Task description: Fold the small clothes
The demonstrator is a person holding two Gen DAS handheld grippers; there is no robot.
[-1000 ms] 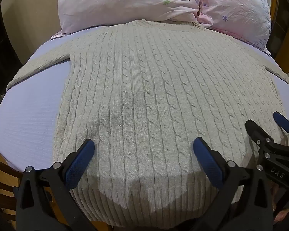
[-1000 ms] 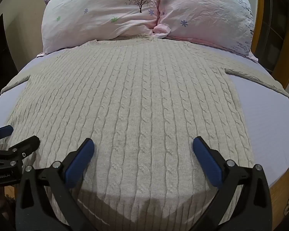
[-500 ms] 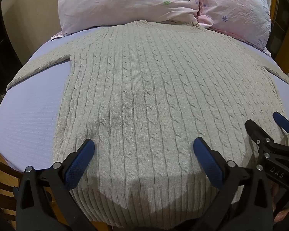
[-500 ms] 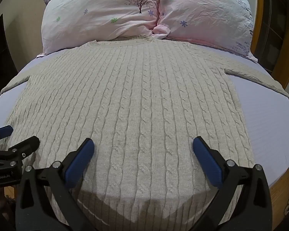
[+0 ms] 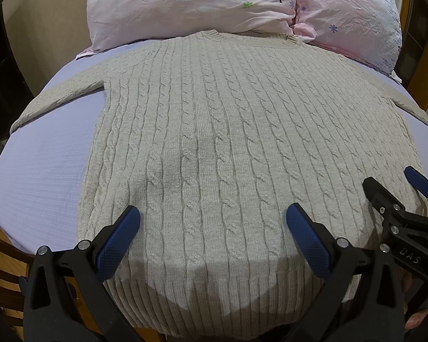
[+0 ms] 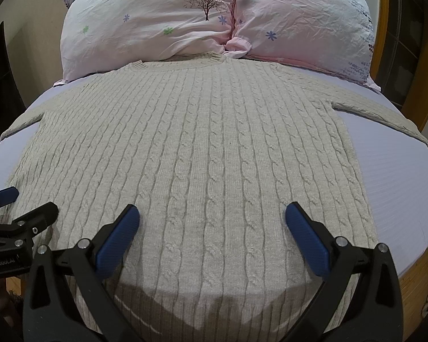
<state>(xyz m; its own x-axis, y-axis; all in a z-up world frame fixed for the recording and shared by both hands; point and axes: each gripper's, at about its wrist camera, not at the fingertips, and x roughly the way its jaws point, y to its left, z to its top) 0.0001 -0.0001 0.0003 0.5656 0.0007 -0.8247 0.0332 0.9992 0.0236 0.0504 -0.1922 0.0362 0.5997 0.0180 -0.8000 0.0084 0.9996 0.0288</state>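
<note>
both grippers (image 5: 212,225) gape above the flat sweater (image 5: 242,131).

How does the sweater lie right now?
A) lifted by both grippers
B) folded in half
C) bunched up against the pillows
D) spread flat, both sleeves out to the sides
D: the sweater lies flat on the bed sheet, sleeves extended sideways, and both grippers are open above its hem.

Sheet (image 5: 42,176) open — pillows (image 6: 185,20) block.
</note>
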